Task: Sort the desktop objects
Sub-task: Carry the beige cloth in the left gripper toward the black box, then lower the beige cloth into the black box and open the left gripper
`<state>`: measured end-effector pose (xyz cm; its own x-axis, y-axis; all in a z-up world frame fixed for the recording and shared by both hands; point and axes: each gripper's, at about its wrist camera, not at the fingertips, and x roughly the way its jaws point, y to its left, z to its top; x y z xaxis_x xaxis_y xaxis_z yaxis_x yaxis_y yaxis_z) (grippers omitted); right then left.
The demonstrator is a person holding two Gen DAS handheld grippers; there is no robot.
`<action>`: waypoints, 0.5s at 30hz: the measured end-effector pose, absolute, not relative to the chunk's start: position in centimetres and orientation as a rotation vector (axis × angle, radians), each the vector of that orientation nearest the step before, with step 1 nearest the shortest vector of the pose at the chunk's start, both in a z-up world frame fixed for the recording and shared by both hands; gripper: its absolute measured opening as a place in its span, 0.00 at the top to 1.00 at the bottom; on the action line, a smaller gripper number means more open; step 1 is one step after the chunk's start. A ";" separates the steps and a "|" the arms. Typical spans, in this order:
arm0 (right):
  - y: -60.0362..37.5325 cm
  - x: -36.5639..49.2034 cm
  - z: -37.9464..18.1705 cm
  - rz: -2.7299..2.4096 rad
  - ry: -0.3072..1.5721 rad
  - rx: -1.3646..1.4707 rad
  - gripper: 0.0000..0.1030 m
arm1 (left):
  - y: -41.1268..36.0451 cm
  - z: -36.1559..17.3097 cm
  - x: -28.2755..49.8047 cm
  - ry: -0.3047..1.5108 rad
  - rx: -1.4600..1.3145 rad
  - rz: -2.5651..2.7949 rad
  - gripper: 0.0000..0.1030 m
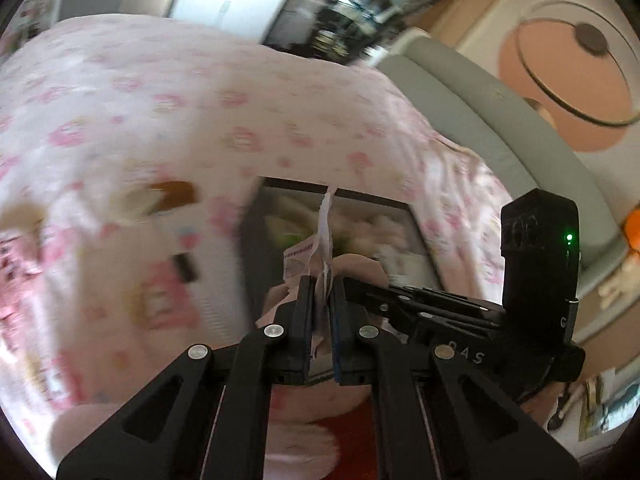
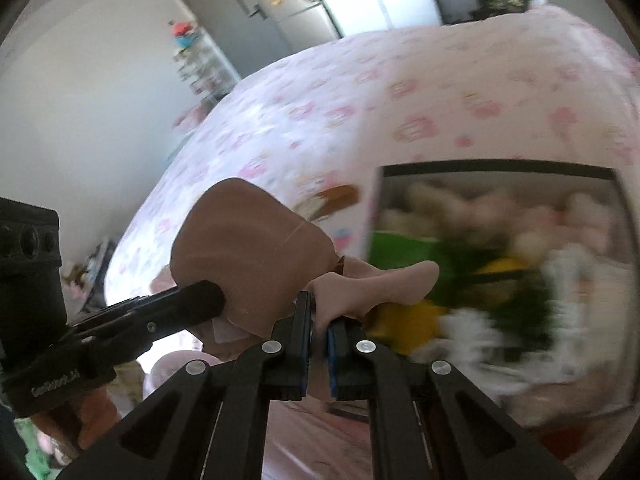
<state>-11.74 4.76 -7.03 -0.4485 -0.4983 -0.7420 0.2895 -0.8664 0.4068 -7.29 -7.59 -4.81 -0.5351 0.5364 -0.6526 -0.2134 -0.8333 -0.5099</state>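
Both grippers hold one pink-brown plush toy point(image 2: 256, 264) over a pink patterned bed. My left gripper point(image 1: 322, 286) is shut on the toy's white label tags point(image 1: 325, 232); the plush body point(image 1: 360, 266) shows just behind the fingers. My right gripper point(image 2: 319, 312) is shut on a pale pink limb of the toy point(image 2: 376, 284). The left gripper also shows in the right wrist view point(image 2: 200, 298), its tip against the toy's brown body. A black-rimmed storage box point(image 2: 500, 168) full of blurred plush toys lies just ahead; it also shows in the left wrist view point(image 1: 288, 185).
The pink floral bedspread point(image 1: 160, 120) fills most of both views. A brown and cream item point(image 1: 160, 198) lies on it left of the box. A grey bed edge point(image 1: 480, 108) runs at right. A grey wardrobe point(image 2: 240, 24) stands at the far wall.
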 end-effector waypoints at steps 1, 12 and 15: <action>6.0 -11.7 -6.8 -2.346 -0.303 1.287 0.95 | -6.4 -4.8 -7.7 -0.510 -1.190 2.345 0.94; 19.4 -10.2 -4.2 -2.603 -0.365 1.245 0.95 | 5.8 -4.5 -10.9 -0.373 -1.175 2.232 0.94; 21.4 -11.2 -5.2 -2.627 -0.355 1.277 0.95 | 7.3 -5.7 -11.8 -0.349 -1.221 2.262 0.94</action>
